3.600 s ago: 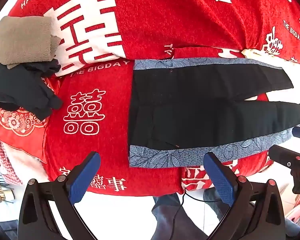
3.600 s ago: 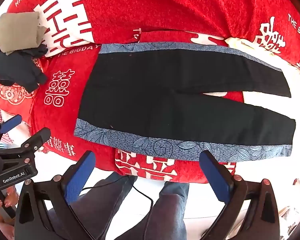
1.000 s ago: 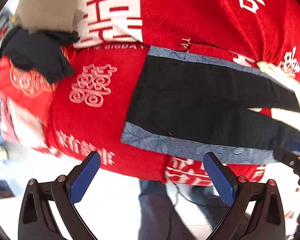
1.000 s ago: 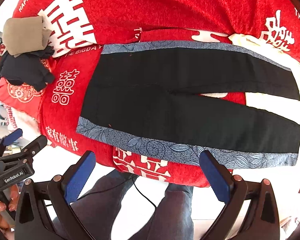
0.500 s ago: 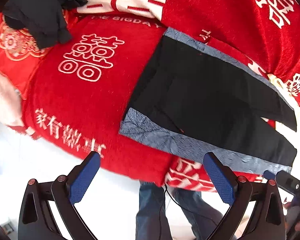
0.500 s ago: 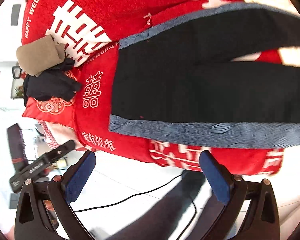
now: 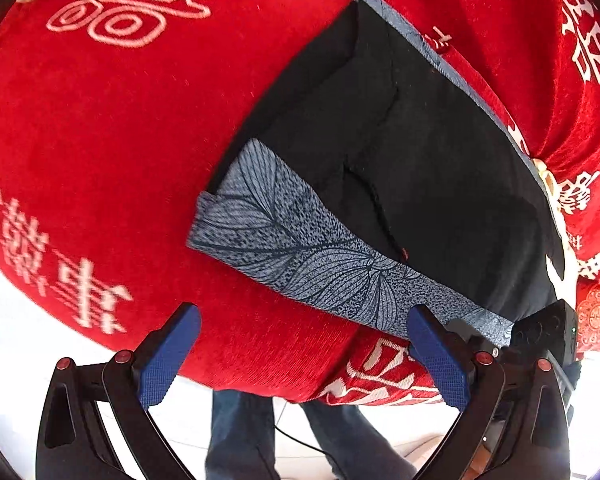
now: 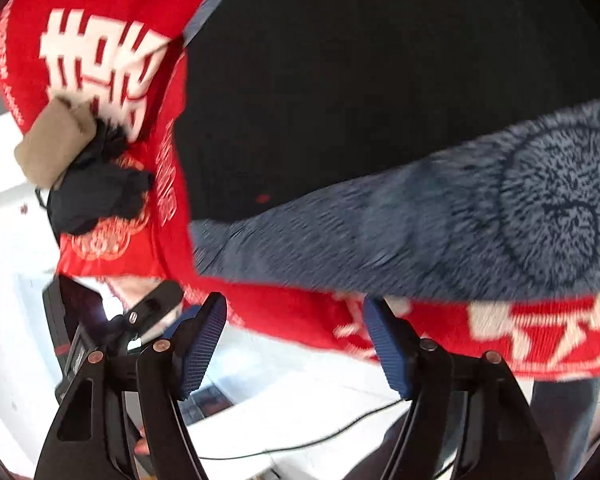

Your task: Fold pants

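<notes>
Left wrist view: the left gripper [image 7: 300, 354], jaws wide apart and empty, faced the black pants [image 7: 400, 148], lying flat from centre toward 2 o'clock on the red blanket [image 7: 100, 128].

Right wrist view: the right gripper [image 8: 294, 346], jaws apart, neared the blurred patterned side stripe [image 8: 440, 232] at 3 o'clock. No fold appeared made; all folding seemingly remained.

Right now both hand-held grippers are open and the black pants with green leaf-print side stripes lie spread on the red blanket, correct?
Nearly. The stripes are blue-grey, not green: the left wrist view shows the leaf print clearly on the pants. The rest holds: they lie on the red blanket, and the left hand-held gripper and right hand-held gripper are open.
</notes>
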